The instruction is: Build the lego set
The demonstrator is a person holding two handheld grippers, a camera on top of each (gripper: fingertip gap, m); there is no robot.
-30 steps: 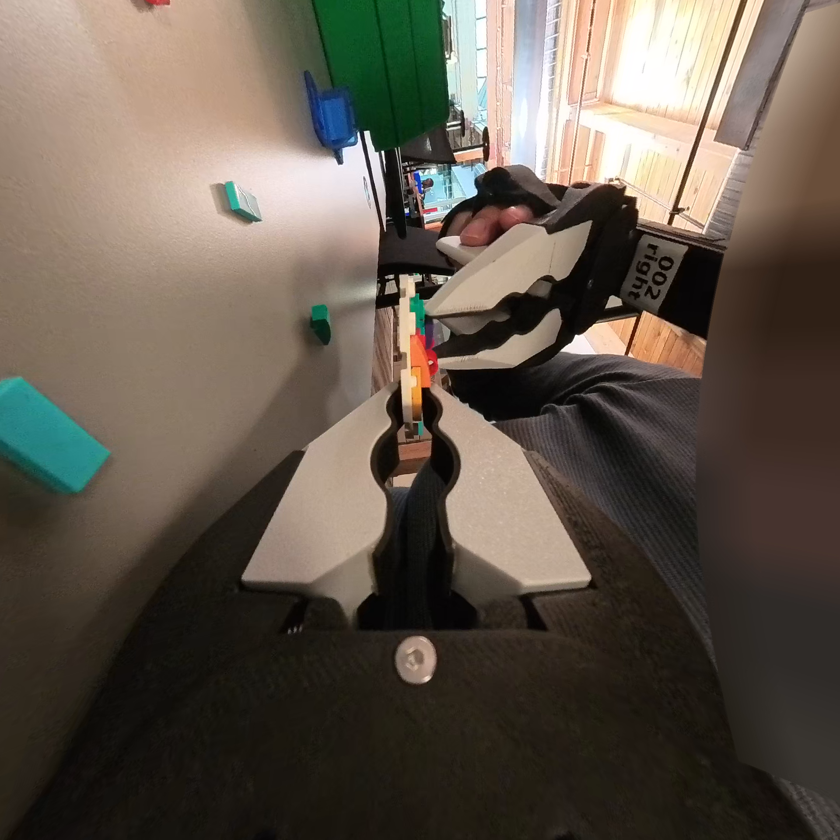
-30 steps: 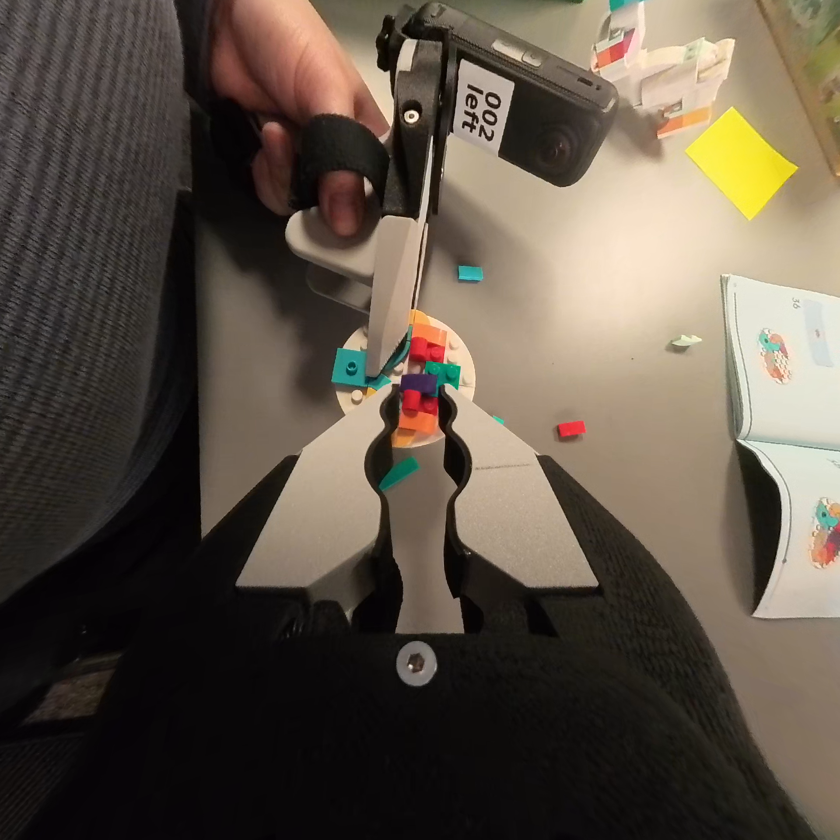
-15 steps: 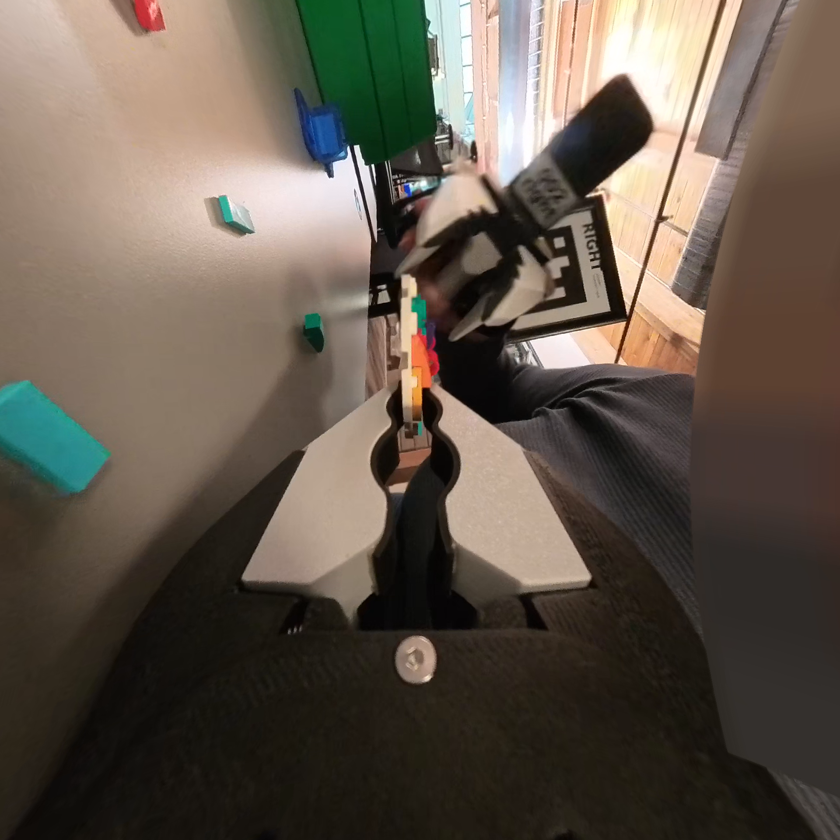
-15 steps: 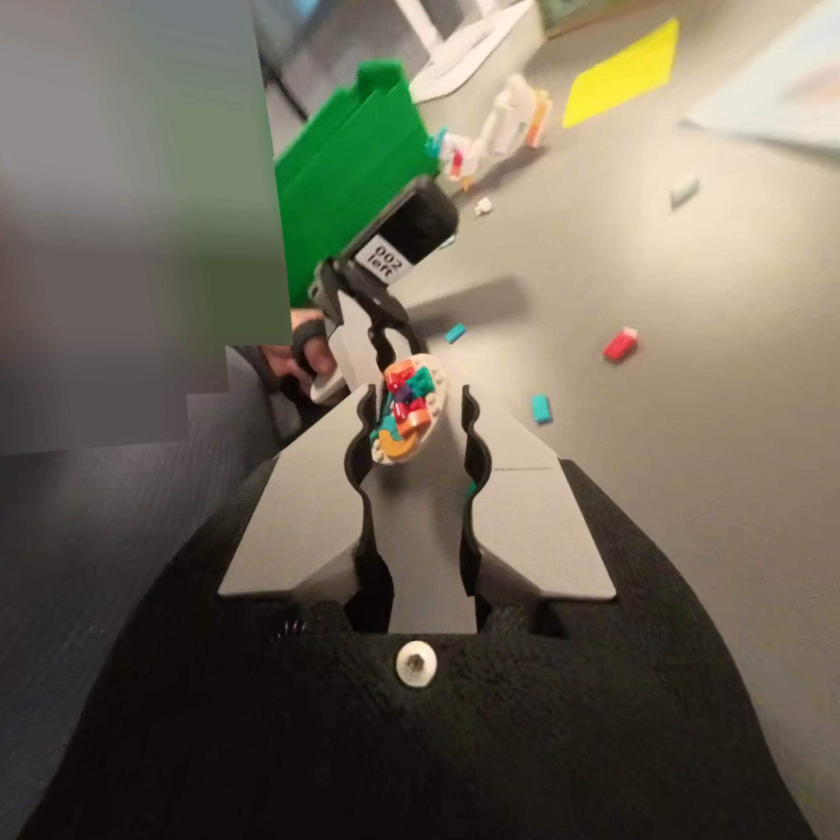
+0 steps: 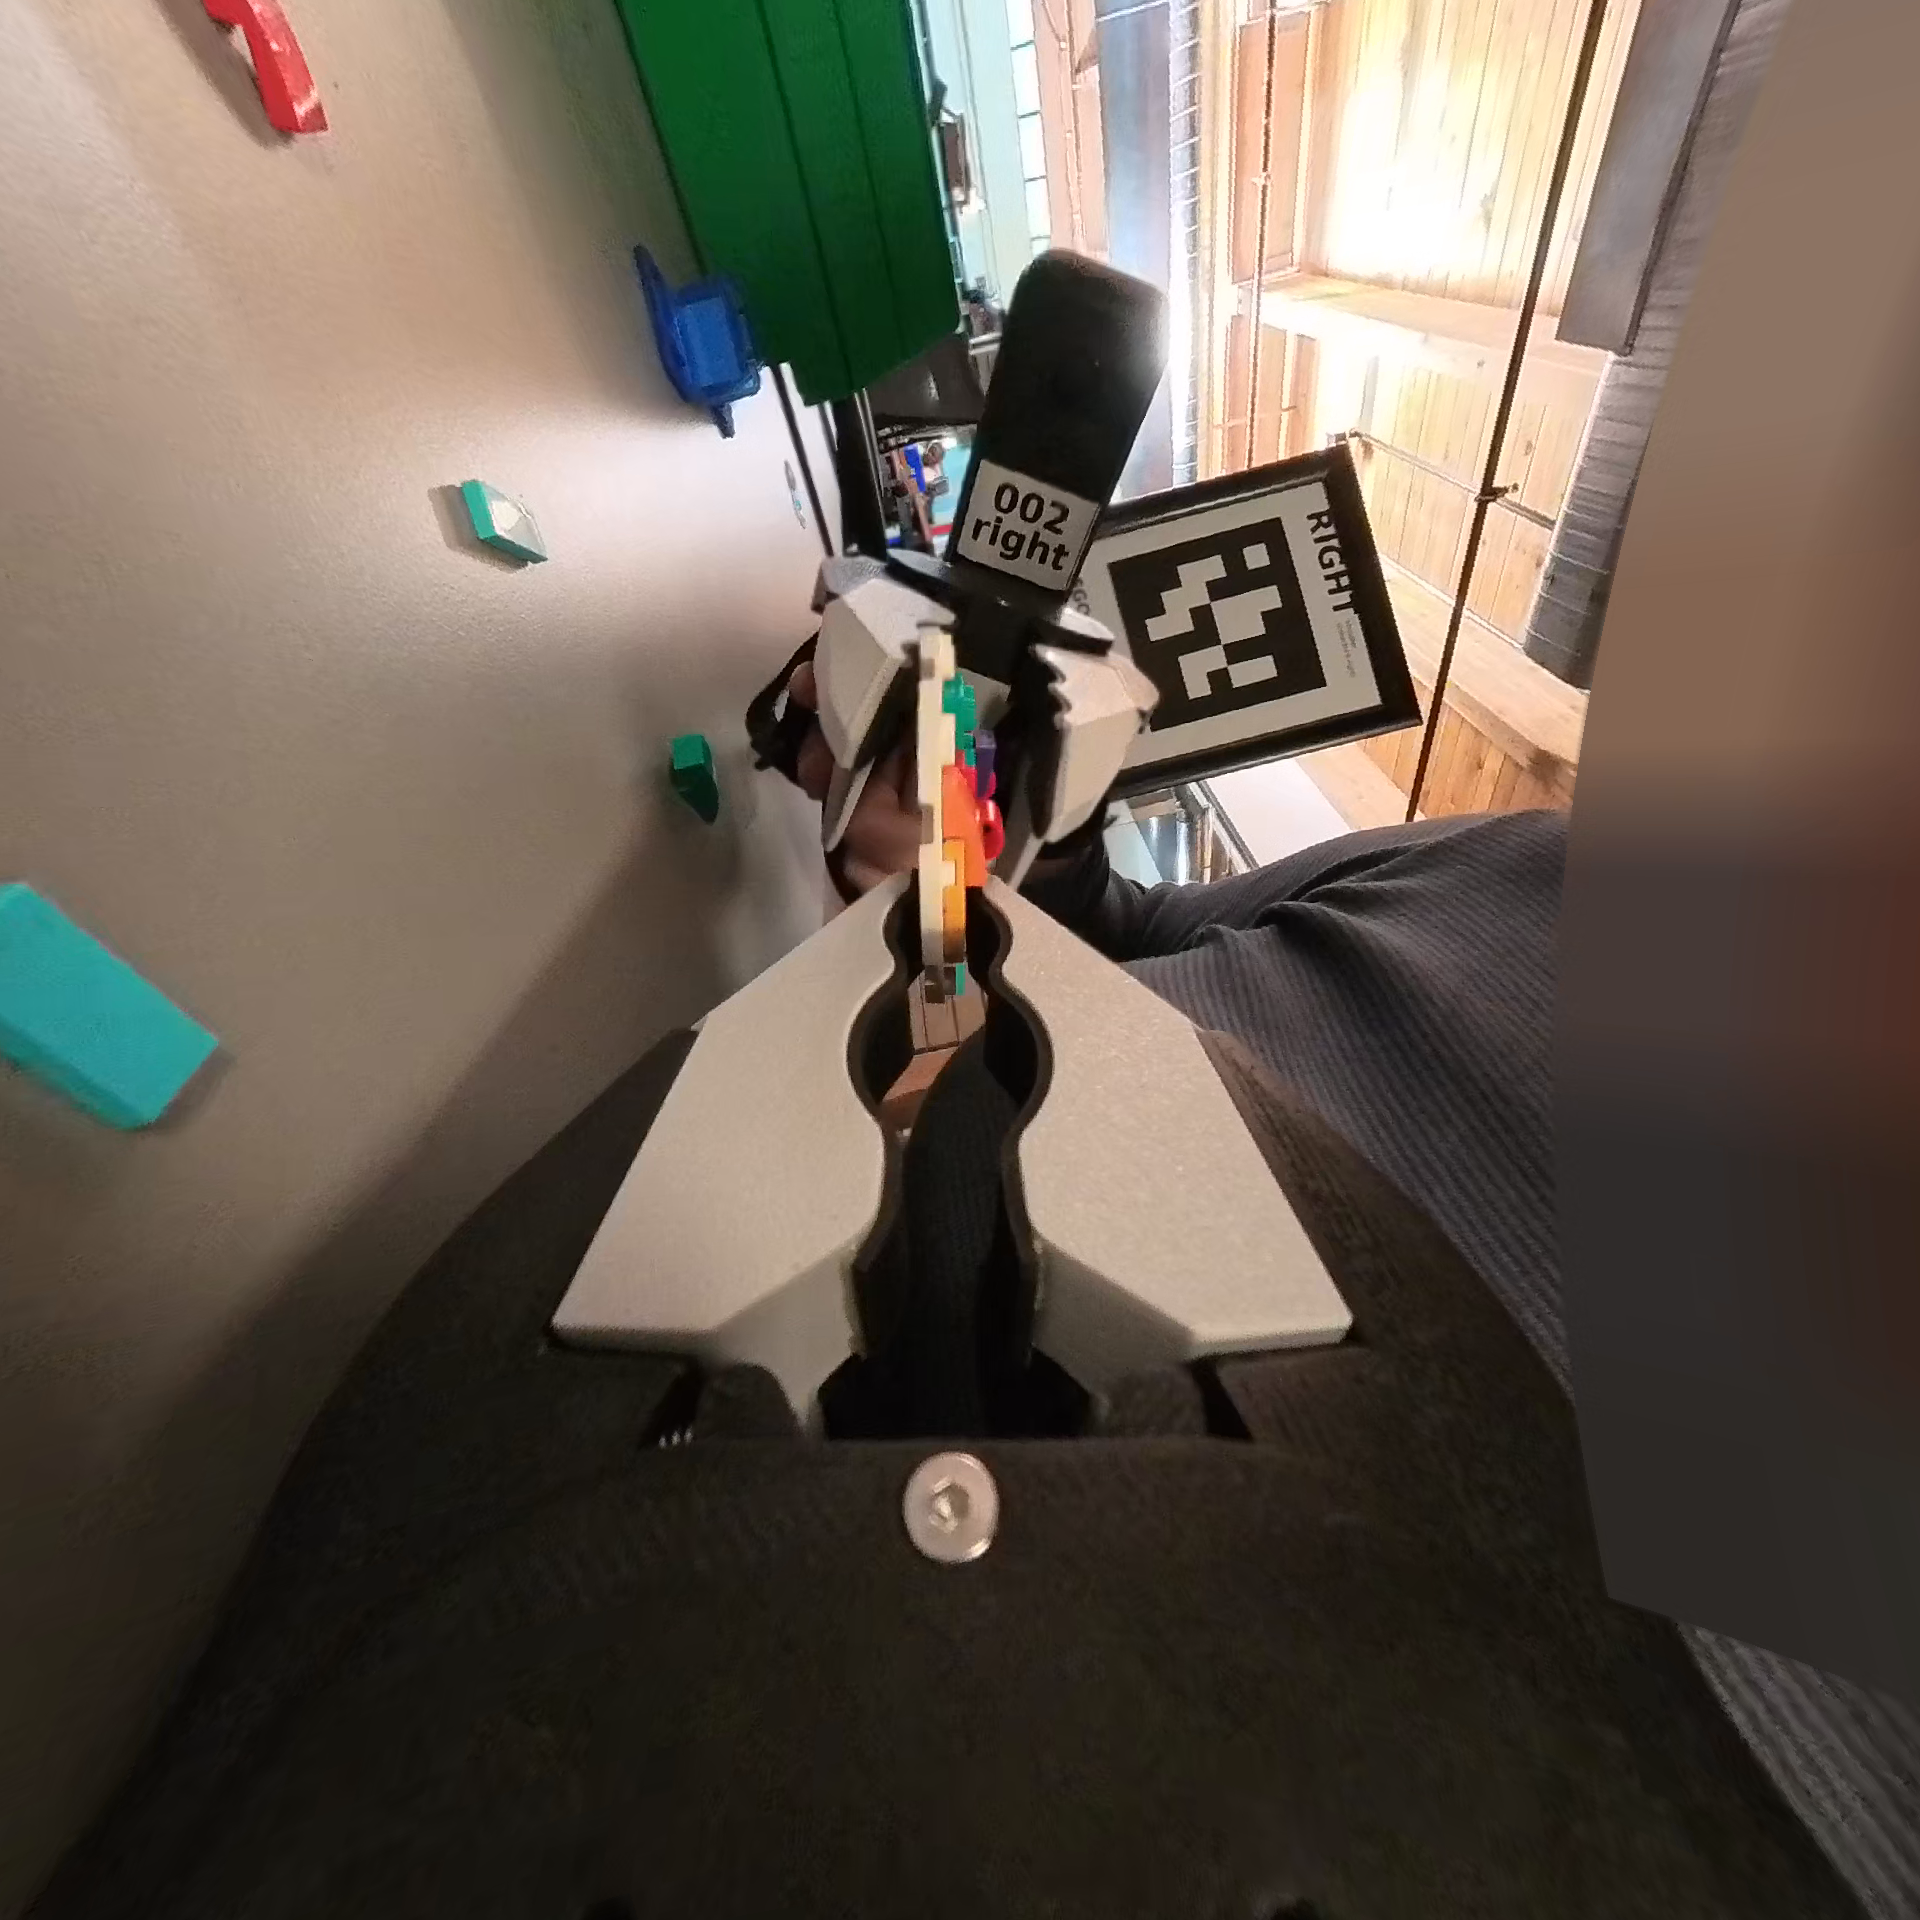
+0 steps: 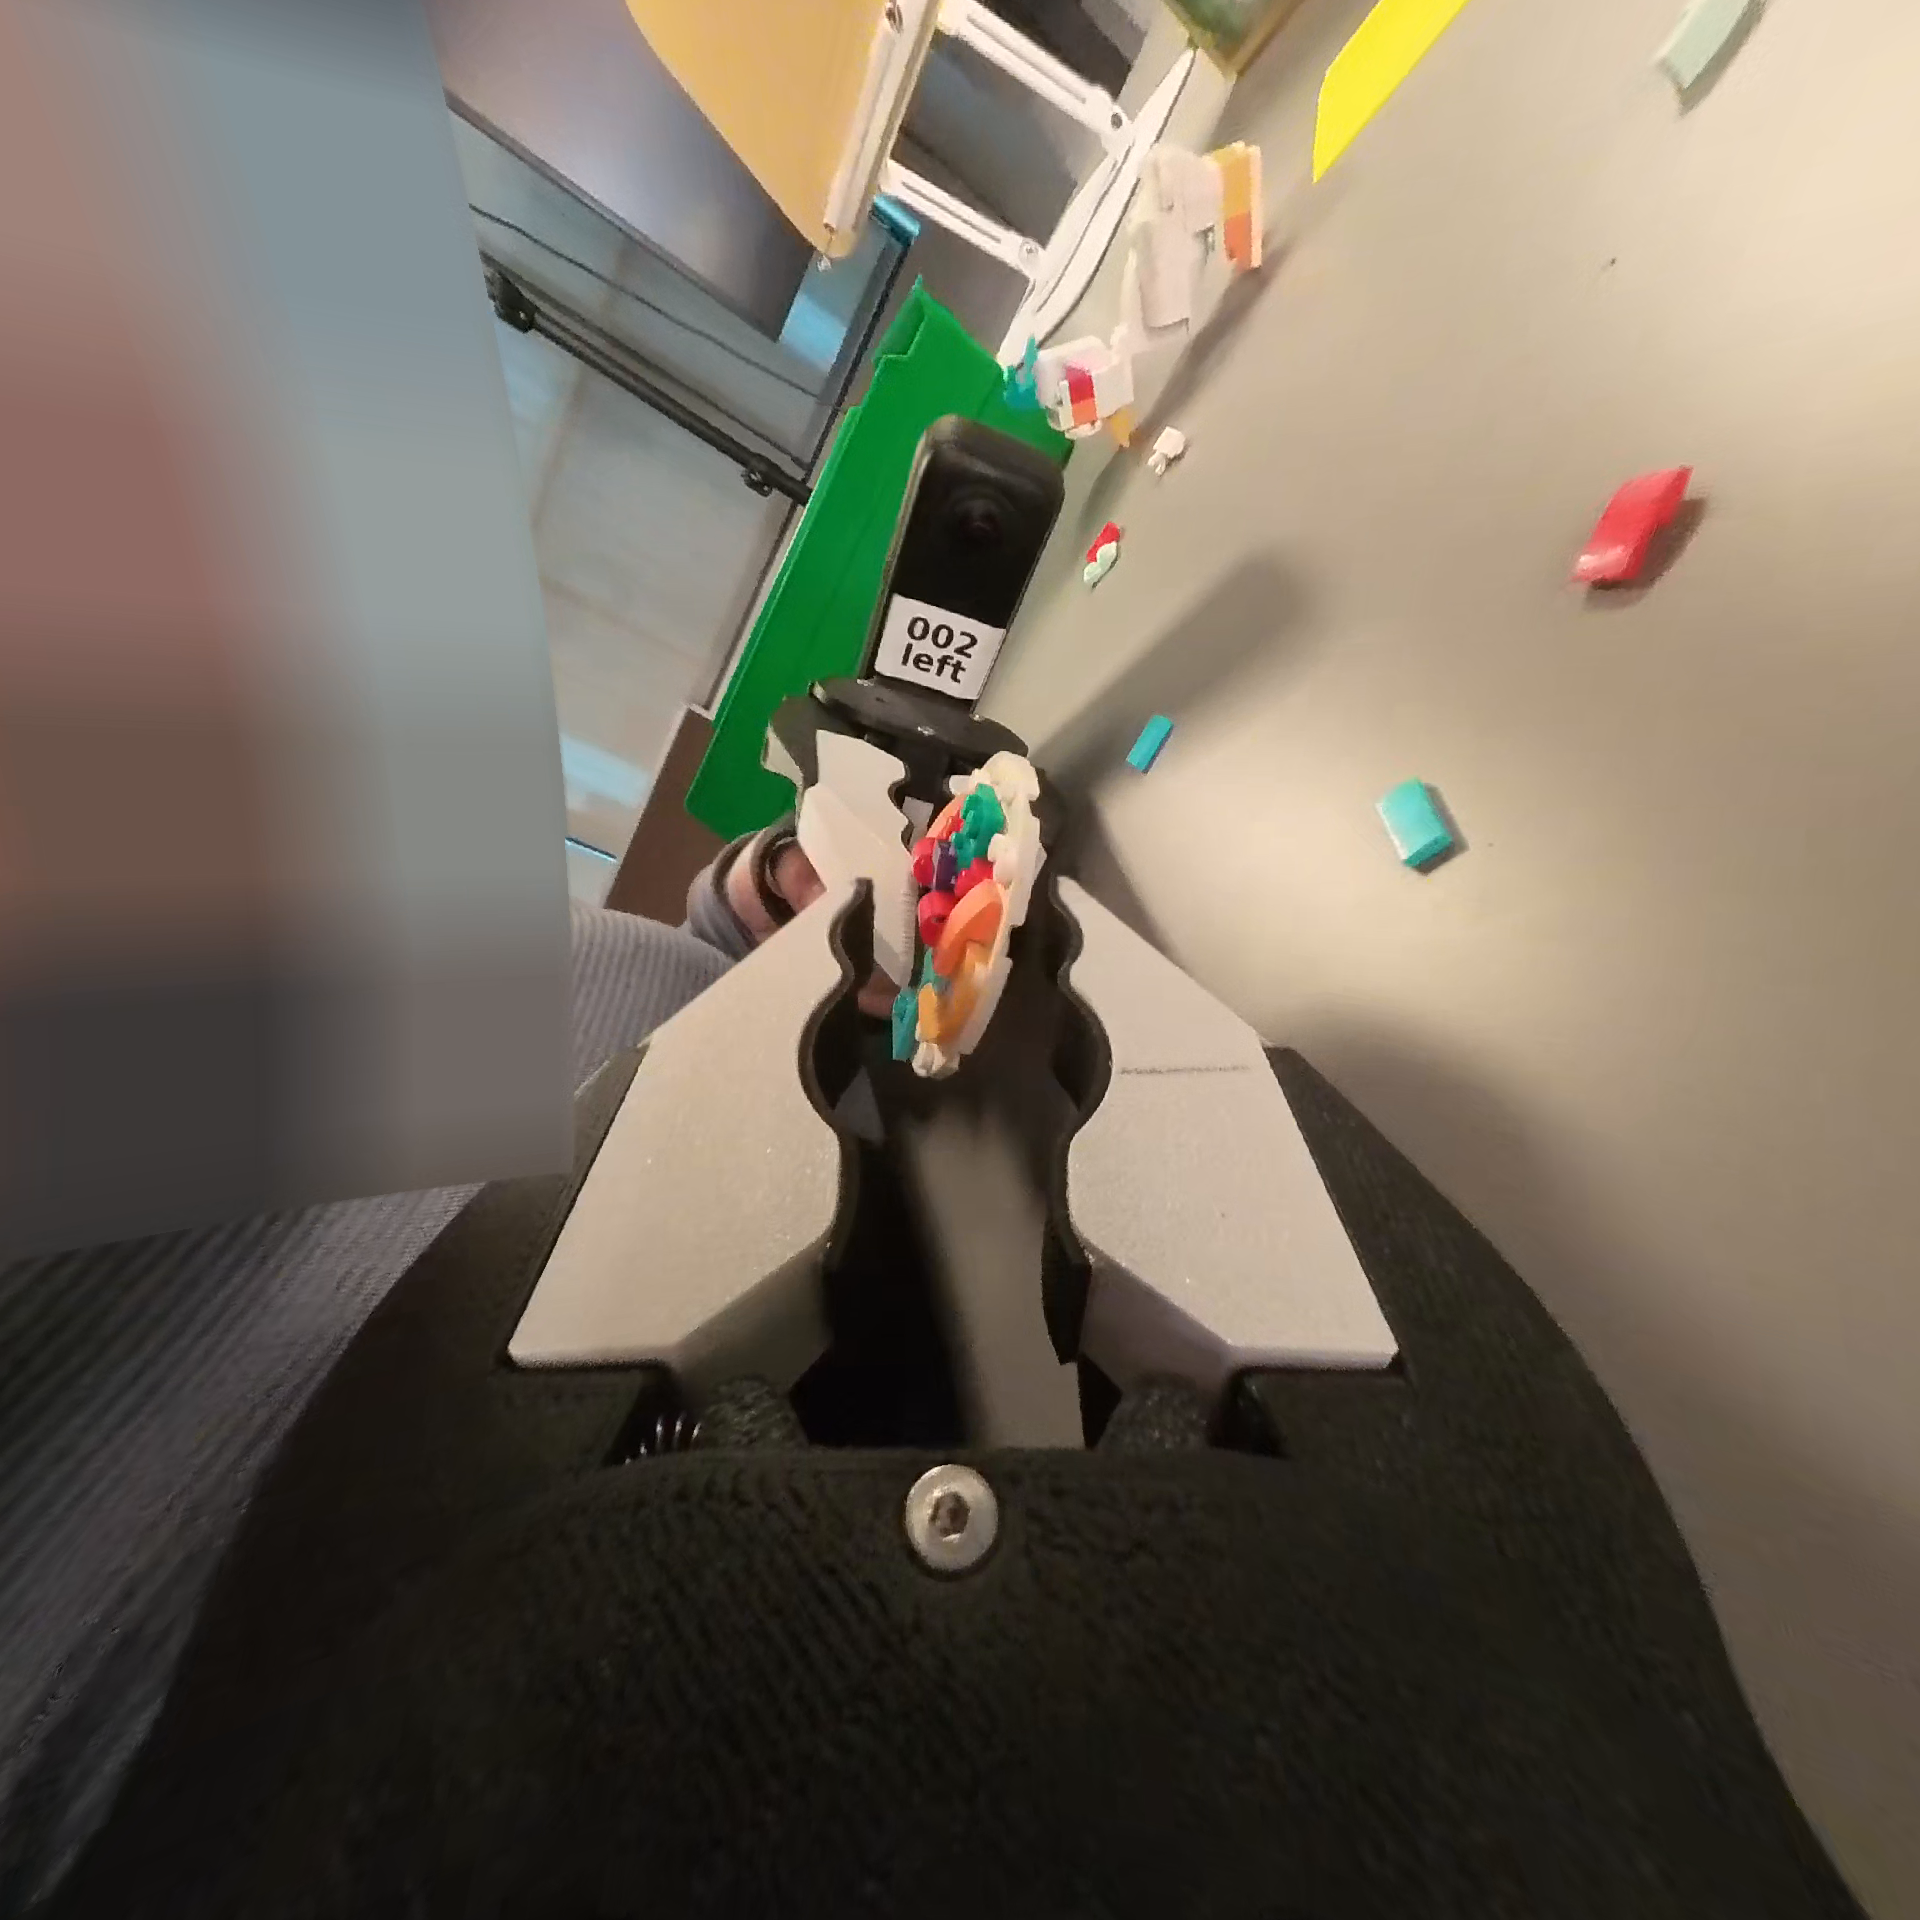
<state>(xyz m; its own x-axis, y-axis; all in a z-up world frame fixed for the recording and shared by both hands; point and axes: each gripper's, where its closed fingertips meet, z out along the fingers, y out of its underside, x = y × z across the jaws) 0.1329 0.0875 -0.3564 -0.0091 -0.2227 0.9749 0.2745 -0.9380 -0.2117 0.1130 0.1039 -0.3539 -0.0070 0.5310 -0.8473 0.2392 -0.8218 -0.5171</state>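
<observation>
A round white lego plate with orange, red, teal and purple bricks (image 5: 943,821) is held edge-on in my left gripper (image 5: 943,902), which is shut on its rim. In the right wrist view the same plate (image 6: 966,925) sits in the gap of my right gripper (image 6: 954,891), whose jaws stand open on either side of it. The left gripper (image 6: 868,831) holds it from the far side. The right gripper (image 5: 971,727) also shows in the left wrist view, facing me and straddling the plate's far edge.
On the grey table lie loose pieces: teal bricks (image 6: 1418,823) (image 6: 1148,743), a red brick (image 6: 1631,525), a green piece (image 5: 694,774) and a blue piece (image 5: 701,338). A green tray (image 6: 831,582), a white-orange partial build (image 6: 1195,218) and a yellow note (image 6: 1371,73) lie farther off. The grippers are tip to tip, or close to it. The white-orange partial build (image 6: 1195,218) is about equally far from each gripper, around 30 centimeters.
My right gripper has swung from facing the plate's studded face to facing the left gripper head-on, and its jaws have opened wider around the plate. The left gripper keeps its hold.
</observation>
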